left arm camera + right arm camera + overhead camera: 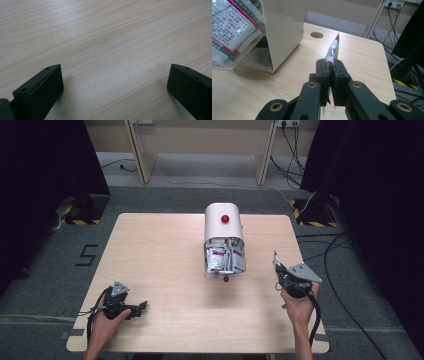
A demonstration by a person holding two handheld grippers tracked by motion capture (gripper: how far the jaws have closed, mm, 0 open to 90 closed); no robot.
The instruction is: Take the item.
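Thin sachet (333, 51) (edge-on) in right hand-held gripper (331, 65)

A: What carries everything here?
B: A pale wooden desk (150, 265) on grey carpet (45, 285). Near its far right corner there's a round hole (316, 35).
A: And around it?
B: Beyond the far edge stand two light wooden legs (137, 155) of other furniture, with a wall socket (395, 3) and loose cables (292, 150) behind the right one. Black curtains (40, 165) hang on both sides. Yellow-and-black striped tape (80, 221) marks the floor off both far corners, and a black mark like a 5 (87, 255) sits off the left edge.
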